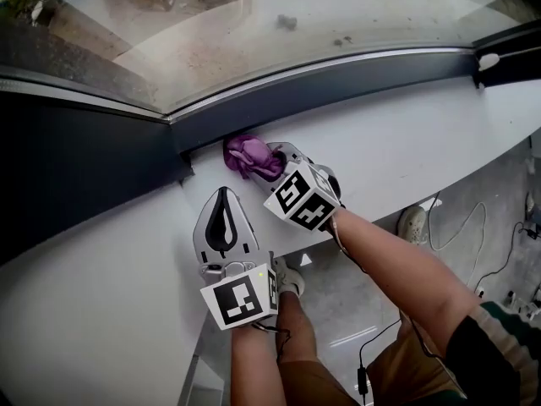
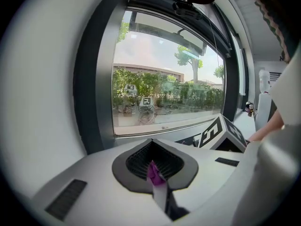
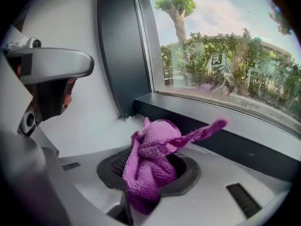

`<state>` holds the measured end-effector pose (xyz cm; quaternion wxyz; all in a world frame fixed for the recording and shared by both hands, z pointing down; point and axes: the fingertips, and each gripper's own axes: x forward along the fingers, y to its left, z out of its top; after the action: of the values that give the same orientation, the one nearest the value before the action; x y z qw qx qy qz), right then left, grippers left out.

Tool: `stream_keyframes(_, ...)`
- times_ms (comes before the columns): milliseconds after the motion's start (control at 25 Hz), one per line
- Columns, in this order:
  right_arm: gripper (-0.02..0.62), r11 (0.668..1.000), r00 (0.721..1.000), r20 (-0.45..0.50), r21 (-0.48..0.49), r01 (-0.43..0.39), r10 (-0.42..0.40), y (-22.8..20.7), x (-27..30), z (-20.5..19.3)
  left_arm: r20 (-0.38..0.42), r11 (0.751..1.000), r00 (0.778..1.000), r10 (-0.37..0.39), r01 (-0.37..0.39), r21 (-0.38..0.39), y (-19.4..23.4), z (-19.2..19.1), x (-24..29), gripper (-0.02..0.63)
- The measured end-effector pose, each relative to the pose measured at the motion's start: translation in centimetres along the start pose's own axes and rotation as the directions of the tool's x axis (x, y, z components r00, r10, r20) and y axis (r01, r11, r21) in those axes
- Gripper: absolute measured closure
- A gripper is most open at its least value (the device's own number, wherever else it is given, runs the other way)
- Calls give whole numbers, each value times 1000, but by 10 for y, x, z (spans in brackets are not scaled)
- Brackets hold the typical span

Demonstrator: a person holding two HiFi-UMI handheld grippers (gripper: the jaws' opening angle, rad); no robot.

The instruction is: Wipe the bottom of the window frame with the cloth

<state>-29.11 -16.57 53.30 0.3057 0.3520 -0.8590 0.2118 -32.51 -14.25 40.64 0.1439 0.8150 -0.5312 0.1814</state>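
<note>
A purple knitted cloth (image 1: 247, 155) is bunched against the dark bottom rail of the window frame (image 1: 338, 79), close to its left corner. My right gripper (image 1: 269, 162) is shut on it. In the right gripper view the cloth (image 3: 150, 159) bulges out of the gripper (image 3: 141, 194), one corner sticking out to the right, with the frame rail (image 3: 225, 126) just behind. My left gripper (image 1: 222, 197) hovers over the white sill a little nearer to me, apart from the cloth. Its jaws are shut, and only a tiny purple scrap (image 2: 154, 172) shows at their seam (image 2: 157, 185).
The white sill (image 1: 406, 142) curves off to the right. A dark upright part of the frame (image 1: 76, 167) stands at the left. Below the sill's edge are grey floor, a shoe (image 1: 414, 222) and cables (image 1: 461, 227). A white fitting (image 1: 489, 60) sits at the far right.
</note>
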Motion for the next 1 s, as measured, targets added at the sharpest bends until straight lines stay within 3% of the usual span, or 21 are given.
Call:
stream_keyframes(720,465,997,997,-49,34,63,-61,-71,-63,-51,-37,999,998,-53,54,9,-79,7,30,597)
stream_keyframes(1000,465,994,993,-61,38,99,-96,-95,-90,-71,-42,986,993,-115,119,120,-123,14,41,597)
